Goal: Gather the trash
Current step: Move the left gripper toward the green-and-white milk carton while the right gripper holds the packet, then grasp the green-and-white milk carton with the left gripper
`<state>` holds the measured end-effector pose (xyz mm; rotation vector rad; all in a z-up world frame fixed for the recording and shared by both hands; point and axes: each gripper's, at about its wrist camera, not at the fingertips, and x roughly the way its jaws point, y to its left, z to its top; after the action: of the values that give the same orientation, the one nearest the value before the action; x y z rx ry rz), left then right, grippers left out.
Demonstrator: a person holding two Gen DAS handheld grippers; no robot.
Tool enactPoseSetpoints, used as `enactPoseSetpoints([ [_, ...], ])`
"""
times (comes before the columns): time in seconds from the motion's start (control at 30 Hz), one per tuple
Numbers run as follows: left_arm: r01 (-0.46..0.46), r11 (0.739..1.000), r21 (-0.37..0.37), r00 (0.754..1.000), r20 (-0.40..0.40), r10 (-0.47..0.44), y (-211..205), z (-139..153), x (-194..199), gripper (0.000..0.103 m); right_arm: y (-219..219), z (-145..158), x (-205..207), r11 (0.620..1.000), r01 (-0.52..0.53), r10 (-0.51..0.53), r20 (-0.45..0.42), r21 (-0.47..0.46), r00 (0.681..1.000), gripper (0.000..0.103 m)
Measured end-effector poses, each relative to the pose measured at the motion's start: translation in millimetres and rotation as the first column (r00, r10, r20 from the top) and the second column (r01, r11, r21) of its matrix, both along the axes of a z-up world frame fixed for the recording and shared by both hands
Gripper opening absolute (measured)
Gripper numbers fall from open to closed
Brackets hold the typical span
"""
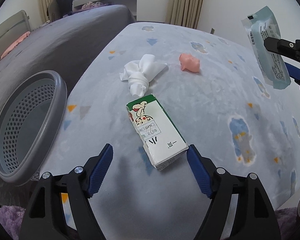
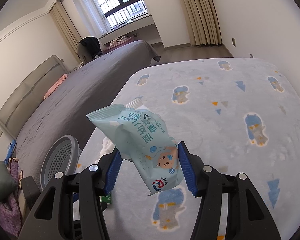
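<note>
A white and green carton (image 1: 157, 133) lies flat on the light blue patterned blanket (image 1: 210, 110). My left gripper (image 1: 150, 154) is open, its blue fingers either side of the carton's near end, just above the blanket. Beyond it lie a twisted white tissue (image 1: 141, 76) and a pink wad (image 1: 190, 62). My right gripper (image 2: 149, 151) is shut on a light teal wet-wipe packet (image 2: 142, 140) and holds it up in the air; the packet also shows in the left wrist view (image 1: 266, 46). A grey perforated basket (image 1: 26, 124) stands at the left edge of the blanket, also in the right wrist view (image 2: 59, 157).
A large bed with a grey cover (image 2: 80, 92) runs along the left behind the basket. A purple fluffy item (image 2: 8, 210) and dark clutter lie on the floor at lower left. Curtains and a window are at the back.
</note>
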<state>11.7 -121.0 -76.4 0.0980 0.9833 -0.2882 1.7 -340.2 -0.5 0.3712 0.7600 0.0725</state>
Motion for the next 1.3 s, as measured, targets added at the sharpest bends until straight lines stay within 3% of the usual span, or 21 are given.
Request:
enactPoseSetpoints([
  [0.43, -0.051, 0.999, 0.001, 0.997, -0.059, 0.051, -27, -17, 28, 0.076, 0, 0, 1, 1.000, -0.001, 0.001, 0.001, -0.002, 1.000, 0.054],
  [0.63, -0.058, 0.998, 0.007, 0.997, -0.041, 0.058, -19, -15, 26, 0.048, 0, 0, 1, 1.000, -0.001, 0.001, -0.002, -0.002, 1.000, 0.054],
  [0.8, -0.040, 0.999, -0.015, 0.998, -0.040, 0.039, -9, -10, 20, 0.039, 3, -1, 2, 1.000, -0.011, 0.011, -0.003, -0.009, 1.000, 0.054],
  [1.07, -0.032, 0.999, -0.033, 0.999, 0.007, 0.032, 12, 8, 11, 0.038, 18, -3, 10, 0.999, -0.028, 0.027, -0.010, -0.022, 1.000, 0.054],
  [1.3, -0.046, 0.998, -0.034, 0.994, 0.096, 0.049, 41, 39, 9, 0.038, 45, -2, 24, 0.998, -0.058, 0.058, -0.013, -0.031, 0.998, 0.054],
])
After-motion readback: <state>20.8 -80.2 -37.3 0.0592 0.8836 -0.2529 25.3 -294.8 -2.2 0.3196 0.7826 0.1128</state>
